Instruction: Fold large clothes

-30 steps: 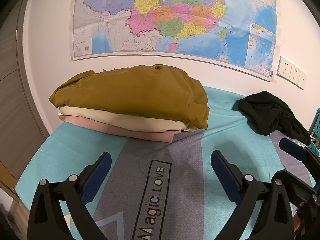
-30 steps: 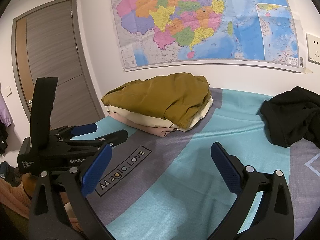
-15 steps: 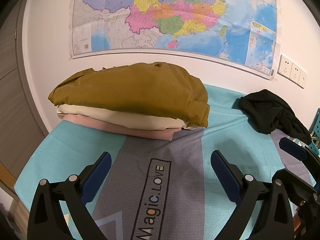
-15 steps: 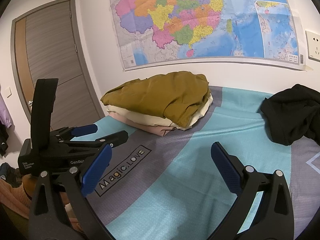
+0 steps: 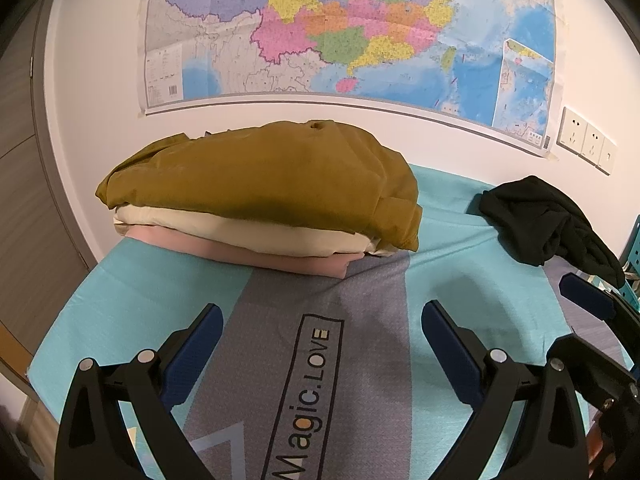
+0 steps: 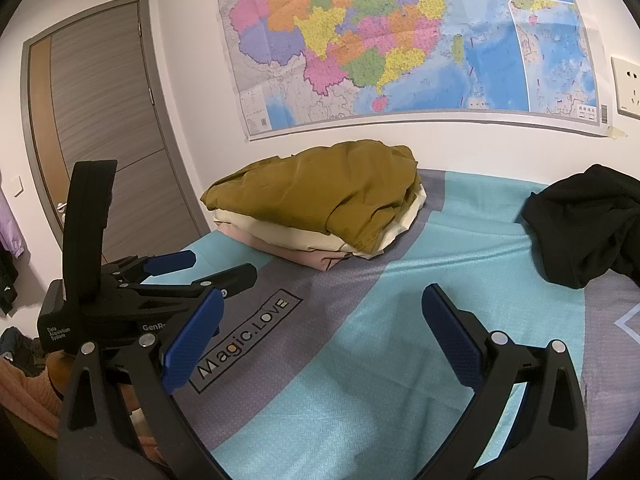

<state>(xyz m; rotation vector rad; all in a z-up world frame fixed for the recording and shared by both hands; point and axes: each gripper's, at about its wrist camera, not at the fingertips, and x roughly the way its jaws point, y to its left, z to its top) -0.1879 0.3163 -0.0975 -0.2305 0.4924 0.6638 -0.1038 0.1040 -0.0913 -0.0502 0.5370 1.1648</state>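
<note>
Left wrist view: the left gripper (image 5: 320,332) hovers above a teal-and-grey cover (image 5: 132,300) printed "Magic.LOVE", its blue-padded jaws spread wide and released, nothing between them. Ahead, against the white wall, sits a stack of folded clothes: an olive-brown garment (image 5: 264,184) on top, a cream garment (image 5: 248,232) beneath it, a pink garment (image 5: 280,258) at the bottom. To the right, well apart from the stack, a black garment (image 5: 544,224) lies crumpled and unfolded near the edge of the cover. A large coloured map (image 5: 340,28) hangs on the wall above, with wall sockets (image 5: 586,140) to its right. One blue finger (image 5: 586,300) of the right gripper shows at the far right edge.

Right wrist view: the right gripper (image 6: 320,332) also hangs over the cover (image 6: 360,400), jaws parted wide and holding nothing. The left gripper (image 6: 200,268) is visible at the left, low over the cover's near corner, its jaws apart. The folded stack, olive-brown garment (image 6: 320,196) uppermost with the cream garment (image 6: 304,236) and pink garment (image 6: 304,258) showing below, rests at the far side by the wall. The black garment (image 6: 584,224) lies heaped at the right, just beyond the right finger and not touched by either tool. A grey wooden door (image 6: 104,128) stands at the left, the map (image 6: 400,40) above the stack
</note>
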